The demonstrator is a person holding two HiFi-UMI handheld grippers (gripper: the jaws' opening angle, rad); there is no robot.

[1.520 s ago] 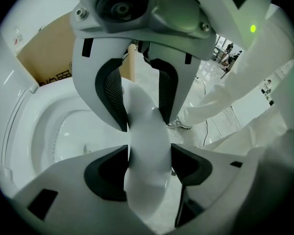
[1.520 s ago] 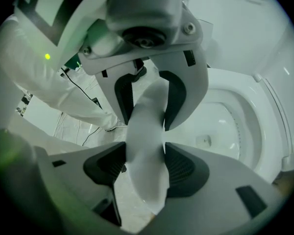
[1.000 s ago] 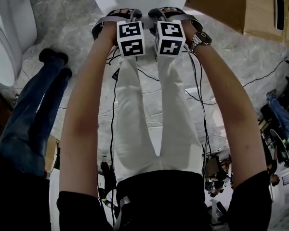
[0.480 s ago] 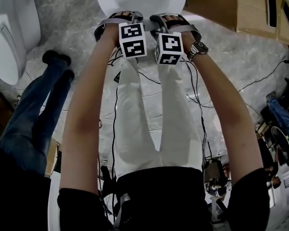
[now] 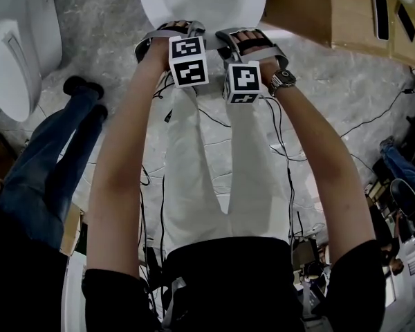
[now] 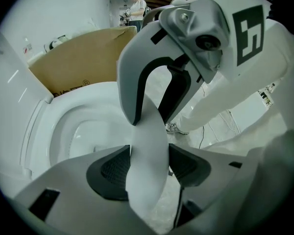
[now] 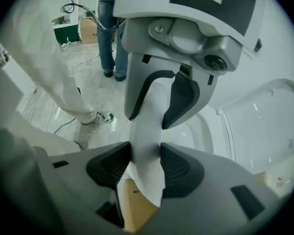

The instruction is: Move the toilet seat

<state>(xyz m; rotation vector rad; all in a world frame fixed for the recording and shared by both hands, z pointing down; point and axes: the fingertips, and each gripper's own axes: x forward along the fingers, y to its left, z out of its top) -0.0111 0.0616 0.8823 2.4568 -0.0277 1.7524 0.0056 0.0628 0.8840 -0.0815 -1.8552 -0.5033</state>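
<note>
The white toilet seat (image 5: pixel 200 2) fills the top of the head view. Both grippers clamp its front rim side by side. My left gripper (image 5: pixel 167 26) is shut on the rim (image 6: pixel 146 151), the dark pads (image 6: pixel 110 168) pressing on both faces. My right gripper (image 5: pixel 252 37) is shut on the rim (image 7: pixel 147 146) too, just right of the left one. Both pairs of jaws have just been closing on the seat, the right more. Beyond the rim, the open bowl (image 6: pixel 78 126) shows in the left gripper view. The raised lid (image 7: pixel 264 126) shows in the right gripper view.
A second toilet (image 5: pixel 10 61) stands at the far left. A person in blue jeans (image 5: pixel 48 158) stands close on the left. A brown cardboard box (image 5: pixel 297 5) sits right of the toilet, with wooden panels (image 5: pixel 366 16) beyond. Black cables (image 5: pixel 290 151) run over the marble floor.
Both grippers have come up a little with the seat rim between their jaws. The right gripper's marker cube has rolled and tilted to the right.
</note>
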